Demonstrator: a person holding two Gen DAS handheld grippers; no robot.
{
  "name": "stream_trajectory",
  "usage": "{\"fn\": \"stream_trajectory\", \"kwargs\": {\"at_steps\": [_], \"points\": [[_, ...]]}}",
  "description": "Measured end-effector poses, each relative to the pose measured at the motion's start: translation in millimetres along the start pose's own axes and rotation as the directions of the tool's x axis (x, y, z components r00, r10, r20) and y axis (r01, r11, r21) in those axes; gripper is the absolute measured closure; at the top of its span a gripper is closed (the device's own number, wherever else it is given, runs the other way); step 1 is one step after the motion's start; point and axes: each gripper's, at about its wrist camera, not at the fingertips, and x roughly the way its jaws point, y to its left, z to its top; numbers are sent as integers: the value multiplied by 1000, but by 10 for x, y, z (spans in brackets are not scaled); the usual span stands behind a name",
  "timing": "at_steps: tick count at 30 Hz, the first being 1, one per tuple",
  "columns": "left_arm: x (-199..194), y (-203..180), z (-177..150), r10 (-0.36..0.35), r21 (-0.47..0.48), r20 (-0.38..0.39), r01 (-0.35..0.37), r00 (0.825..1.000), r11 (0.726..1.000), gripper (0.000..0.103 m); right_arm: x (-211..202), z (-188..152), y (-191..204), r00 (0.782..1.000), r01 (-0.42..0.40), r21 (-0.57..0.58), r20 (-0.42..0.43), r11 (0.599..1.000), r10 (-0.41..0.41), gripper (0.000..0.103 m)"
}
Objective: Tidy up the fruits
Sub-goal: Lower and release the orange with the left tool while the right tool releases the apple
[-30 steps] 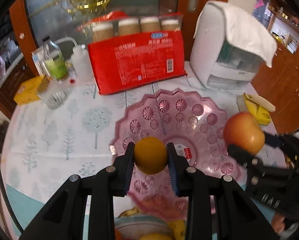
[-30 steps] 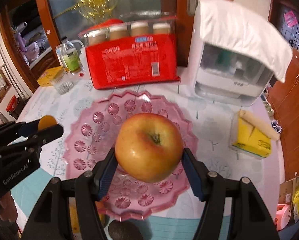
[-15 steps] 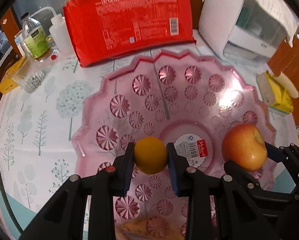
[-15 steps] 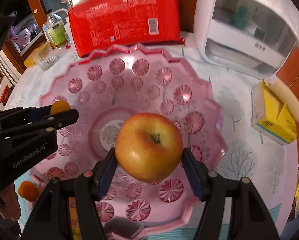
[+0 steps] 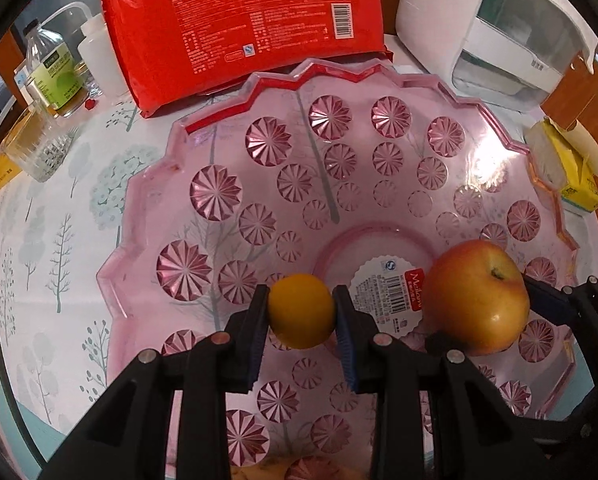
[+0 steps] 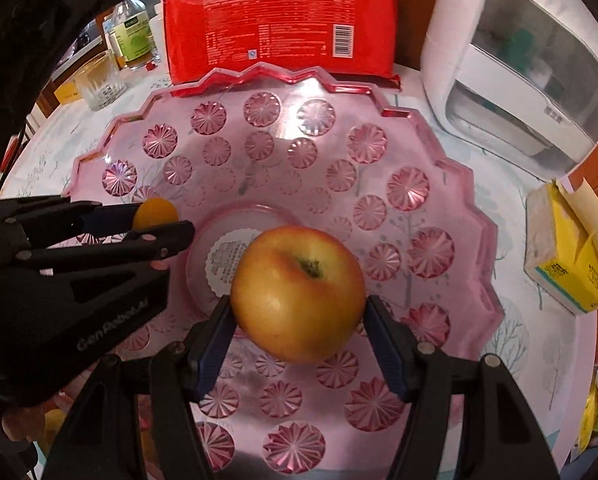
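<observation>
A pink cut-glass fruit plate [image 5: 215, 196] fills both views, with a white label at its centre. My left gripper [image 5: 301, 312] is shut on a small orange [image 5: 301, 310] and holds it low over the plate, left of the label. My right gripper [image 6: 299, 312] is shut on a red-yellow apple [image 6: 299, 292] just above the plate's centre. The apple also shows in the left wrist view [image 5: 477, 296], to the right of the orange. The orange shows in the right wrist view [image 6: 155, 212], at the left.
A red pack of paper cups [image 5: 251, 20] stands behind the plate. A white appliance [image 5: 487, 28] is at the back right, a yellow tissue box [image 6: 567, 252] at the right. A bottle [image 5: 53, 76] and a glass [image 6: 99, 80] stand at the back left.
Both grippers have moved forward and down over the pink plate with their fruits still held. The plate now looks much larger and nearer.
</observation>
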Motion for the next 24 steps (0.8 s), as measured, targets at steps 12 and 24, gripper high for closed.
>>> {"fn": "stream_trajectory", "kwargs": {"at_steps": [12, 24], "points": [[-20, -120, -29, -34, 13, -2, 34, 999, 999, 28, -25, -91, 94, 1000, 11, -25, 12, 1000, -10, 36], [-213, -110, -85, -10, 3, 12, 10, 1000, 1000, 1, -254, -185, 24, 998, -57, -7, 30, 998, 57, 36]]}}
